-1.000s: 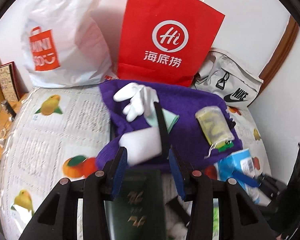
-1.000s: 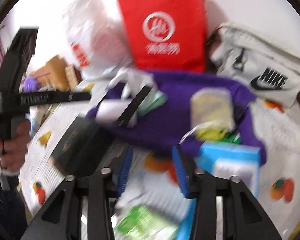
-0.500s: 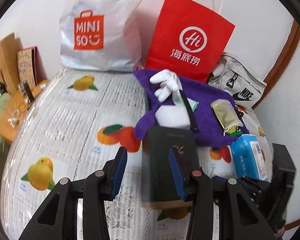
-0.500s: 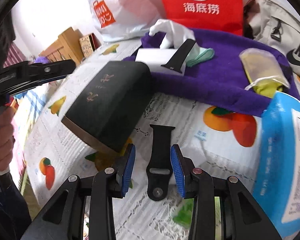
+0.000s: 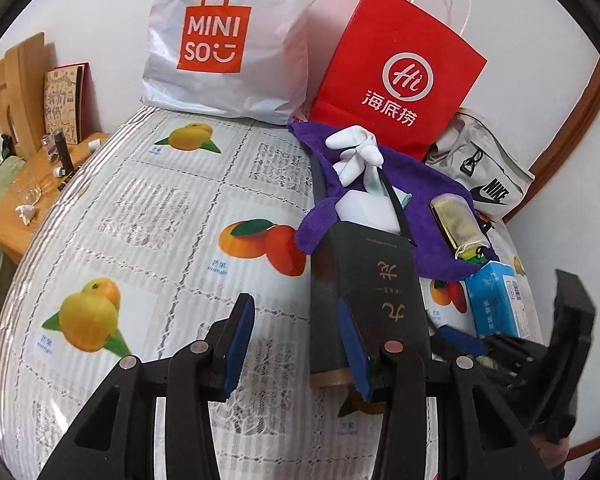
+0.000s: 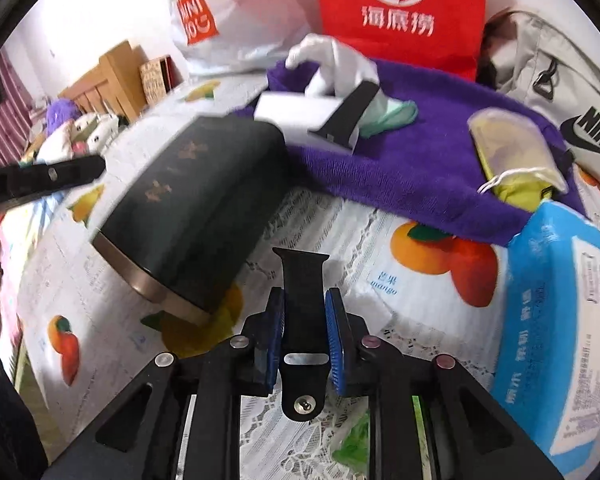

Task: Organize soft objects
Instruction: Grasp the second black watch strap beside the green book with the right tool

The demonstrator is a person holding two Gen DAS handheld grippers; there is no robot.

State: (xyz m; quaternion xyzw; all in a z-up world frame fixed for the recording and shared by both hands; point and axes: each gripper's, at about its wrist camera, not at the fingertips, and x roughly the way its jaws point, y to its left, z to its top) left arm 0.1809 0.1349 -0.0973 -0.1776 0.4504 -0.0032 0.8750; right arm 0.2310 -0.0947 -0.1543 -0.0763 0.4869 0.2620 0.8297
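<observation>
Left-wrist view: the left gripper (image 5: 296, 344) hangs over a fruit-print tabletop (image 5: 148, 216), its jaws apart with bare cloth between them; the dark green box (image 5: 364, 292) lies behind the right-hand jaw, and contact there cannot be told. At 9 o'clock stands a wooden side table (image 5: 24, 208) with a patterned card (image 5: 64, 104) propped at its back. At 12 o'clock a white bag (image 5: 228, 40) leans on the wall, a red bag (image 5: 400, 72) beside it at 1 o'clock. Below the red bag a purple towel (image 5: 432, 216) spreads across the tabletop, carrying a white glove (image 5: 352, 148), a white box (image 5: 364, 208) and a yellow pouch (image 5: 460, 224). A grey bag (image 5: 484, 168) sits at 2 o'clock, a blue tissue pack (image 5: 496, 300) at 3 o'clock, just past the towel's near edge.

Right-wrist view: the green box lies tilted at 10 o'clock on the tabletop. At centre, the right gripper (image 6: 304, 332) has just been closing and its jaws are clamped on a black strap (image 6: 302, 280), which lies flat on the tabletop pointing toward 12 o'clock, its pin end nearest the camera. A second black strap piece (image 6: 352, 112) rests across the white box on the towel at 12 o'clock. The tissue pack fills the 3 o'clock edge.
</observation>
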